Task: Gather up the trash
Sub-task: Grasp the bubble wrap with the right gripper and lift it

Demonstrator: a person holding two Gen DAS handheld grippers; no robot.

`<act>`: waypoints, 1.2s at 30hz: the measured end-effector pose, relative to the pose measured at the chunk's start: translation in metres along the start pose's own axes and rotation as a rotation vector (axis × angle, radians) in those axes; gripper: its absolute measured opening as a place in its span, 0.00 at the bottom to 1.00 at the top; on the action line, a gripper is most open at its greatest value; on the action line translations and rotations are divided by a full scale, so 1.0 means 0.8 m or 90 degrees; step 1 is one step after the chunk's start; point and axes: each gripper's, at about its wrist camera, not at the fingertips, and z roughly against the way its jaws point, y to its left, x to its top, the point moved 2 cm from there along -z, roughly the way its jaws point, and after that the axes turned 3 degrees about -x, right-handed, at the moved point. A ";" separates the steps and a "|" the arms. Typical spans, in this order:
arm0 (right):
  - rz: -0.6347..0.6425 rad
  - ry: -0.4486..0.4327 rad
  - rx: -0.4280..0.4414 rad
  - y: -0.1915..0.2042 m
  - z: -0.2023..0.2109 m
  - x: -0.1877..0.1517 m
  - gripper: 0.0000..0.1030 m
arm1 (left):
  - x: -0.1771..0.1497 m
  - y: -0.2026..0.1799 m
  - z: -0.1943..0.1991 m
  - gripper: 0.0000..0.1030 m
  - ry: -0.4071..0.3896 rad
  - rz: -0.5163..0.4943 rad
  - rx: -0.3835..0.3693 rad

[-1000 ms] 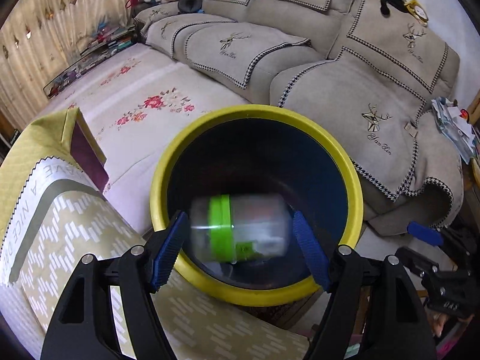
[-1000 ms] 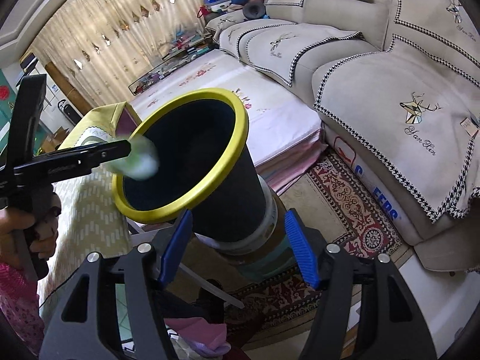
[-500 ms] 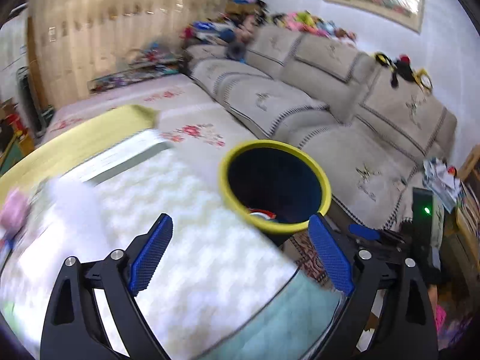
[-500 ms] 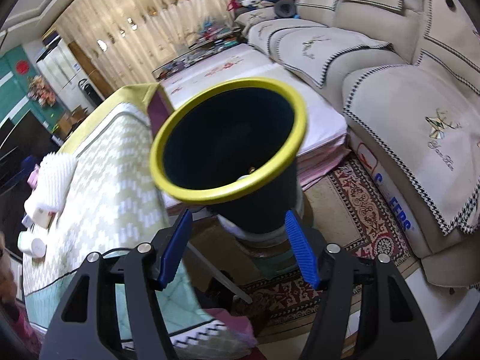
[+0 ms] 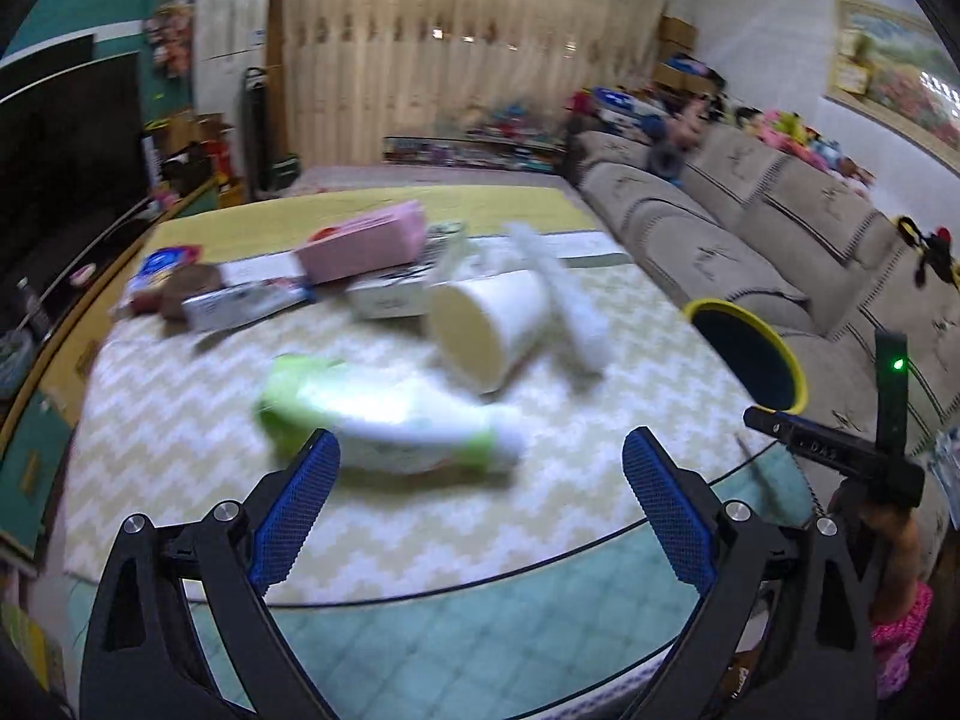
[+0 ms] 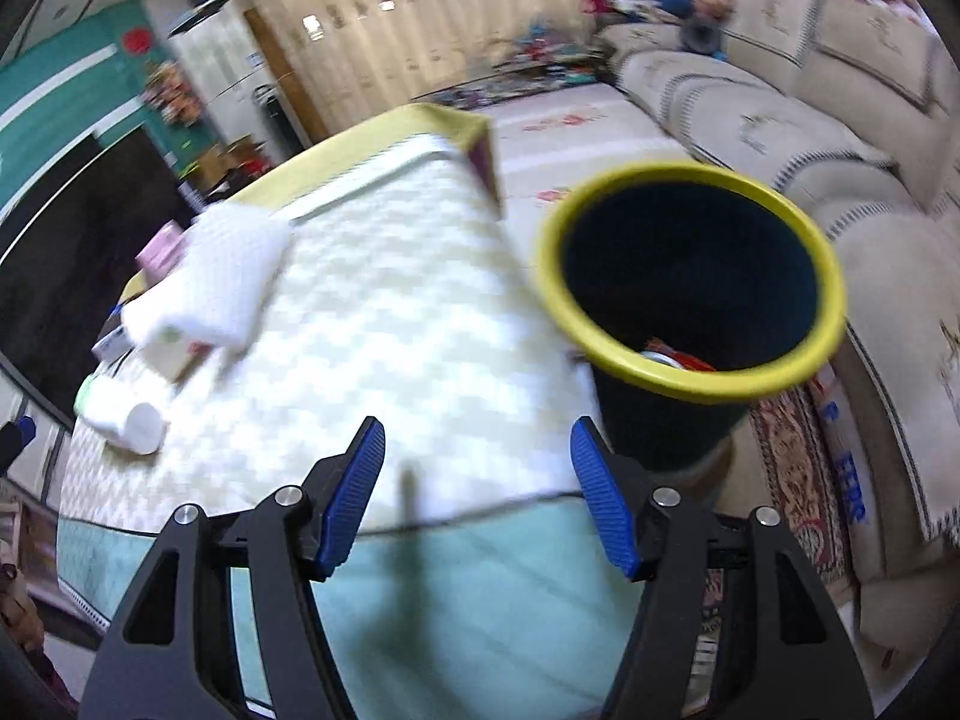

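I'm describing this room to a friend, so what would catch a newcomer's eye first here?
Probably the dark bin with a bright yellow rim, standing off the table's edge beside the sofa, with some trash already inside. Next, the clutter on the zigzag tablecloth: a green-and-white bottle lying just ahead of the open left gripper, and a tipped white cup behind it.

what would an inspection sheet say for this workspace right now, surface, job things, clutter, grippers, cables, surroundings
surface: table under a pale zigzag cloth, glass edge at front
job's things: green and white bottle on its side; paper cup on its side behind it; yellow-rimmed bin beside the table, some trash inside
clutter: pink box, flat cartons, white roll, all blurred
grippers: left gripper open, empty, near the bottle; right gripper open, empty
cables: nothing seen
surroundings: beige sofa, curtains, patterned rug
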 end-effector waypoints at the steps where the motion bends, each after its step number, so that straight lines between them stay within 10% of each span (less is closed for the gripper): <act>1: 0.013 -0.004 0.006 0.016 0.000 0.003 0.59 | -0.004 0.008 0.004 0.91 -0.003 0.003 0.005; 15: 0.204 -0.033 0.006 0.186 -0.049 0.043 0.55 | -0.037 0.060 -0.002 0.91 0.002 0.054 0.000; 29: 0.207 -0.030 -0.016 0.199 -0.086 0.061 0.16 | -0.043 0.082 -0.032 0.91 0.026 0.077 -0.008; 36: 0.180 -0.034 0.010 0.188 -0.068 0.058 0.14 | -0.044 0.075 -0.042 0.91 0.034 0.066 -0.015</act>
